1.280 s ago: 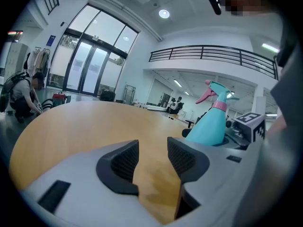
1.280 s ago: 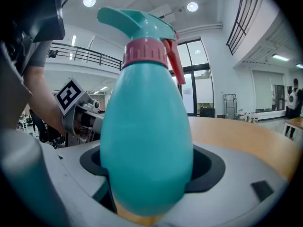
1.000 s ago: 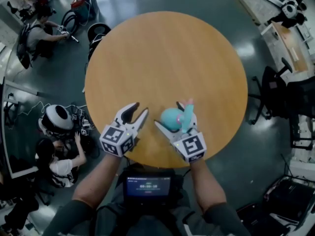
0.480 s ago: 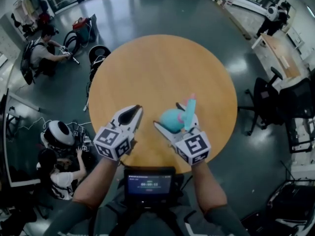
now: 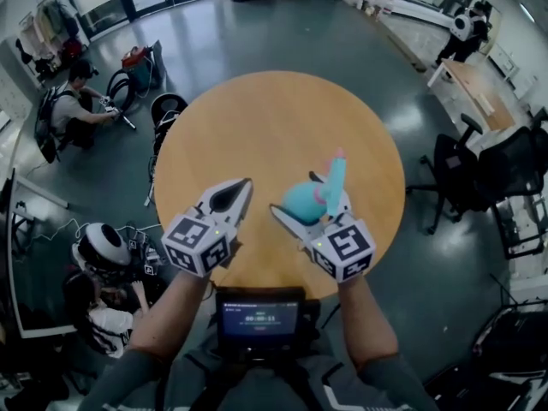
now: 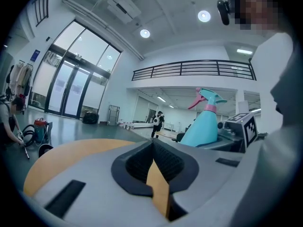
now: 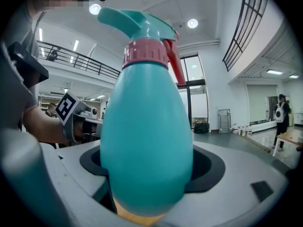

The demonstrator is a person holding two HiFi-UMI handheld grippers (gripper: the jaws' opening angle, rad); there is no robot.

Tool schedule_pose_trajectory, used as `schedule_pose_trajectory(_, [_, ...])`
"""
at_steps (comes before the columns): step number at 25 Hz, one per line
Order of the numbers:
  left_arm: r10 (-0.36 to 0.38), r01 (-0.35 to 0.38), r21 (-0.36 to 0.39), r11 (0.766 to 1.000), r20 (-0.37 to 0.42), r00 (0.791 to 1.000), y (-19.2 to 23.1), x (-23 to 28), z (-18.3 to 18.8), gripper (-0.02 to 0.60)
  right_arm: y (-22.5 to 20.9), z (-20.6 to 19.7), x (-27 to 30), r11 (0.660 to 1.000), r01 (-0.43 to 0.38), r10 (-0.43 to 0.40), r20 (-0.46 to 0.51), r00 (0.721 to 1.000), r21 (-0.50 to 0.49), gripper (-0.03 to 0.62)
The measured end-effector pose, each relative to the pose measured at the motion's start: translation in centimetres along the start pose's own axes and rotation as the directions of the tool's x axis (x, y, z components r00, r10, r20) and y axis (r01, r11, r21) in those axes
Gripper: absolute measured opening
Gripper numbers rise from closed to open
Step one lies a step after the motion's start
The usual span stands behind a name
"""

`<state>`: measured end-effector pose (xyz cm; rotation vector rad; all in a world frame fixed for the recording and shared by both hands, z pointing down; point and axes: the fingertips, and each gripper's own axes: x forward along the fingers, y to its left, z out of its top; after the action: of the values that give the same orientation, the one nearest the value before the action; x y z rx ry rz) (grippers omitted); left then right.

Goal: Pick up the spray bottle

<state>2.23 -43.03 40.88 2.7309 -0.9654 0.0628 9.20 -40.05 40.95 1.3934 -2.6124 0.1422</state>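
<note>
Right hand-held gripper holds spray bottle; bottle's bulk hides the contact.

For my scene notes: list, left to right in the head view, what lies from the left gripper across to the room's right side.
Left gripper, shut and empty → spray bottle → black office chair on the floor beyond the table.

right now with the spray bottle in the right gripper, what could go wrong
The right gripper holds the spray bottle by its rounded, smooth belly, so it might slip or twist out. Its trigger head sits high above the jaws, so a quick swing could tip it. The left gripper is shut and empty, so it may not catch a drop.
</note>
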Motion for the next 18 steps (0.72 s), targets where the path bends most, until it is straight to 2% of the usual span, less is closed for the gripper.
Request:
schedule_pose_trajectory(5, [-0.095,0.095,0.018,0.995,-0.01,0.995,-2.8,1.3,0.4,-0.002,-1.1,0.7,-2.5,0.997,0.078,-0.078,0.017,0.997,0.001,0.446])
schedule_pose_trajectory(10, [-0.22,0.22,0.035,0.975,-0.027,0.975,-7.0,3.6,0.8,-0.002,-3.0,1.1,-6.9,0.978,0.208,-0.208,0.025,0.978,0.017,0.446])
schedule_pose_trajectory(14, [-0.325,0.327,0.03,0.945,-0.05,0.944,-11.1,5.6,0.0,-0.002,-4.4,0.6,-11.7,0.941,0.337,-0.338,0.019,0.941,0.033,0.446])
schedule_pose_trajectory(18, [-0.448,0.452,0.037,0.891,-0.071,0.891,-16.4,7.3,-0.6,-0.002,-5.7,0.0,-17.2,0.883,0.468,-0.468,0.011,0.883,0.035,0.446])
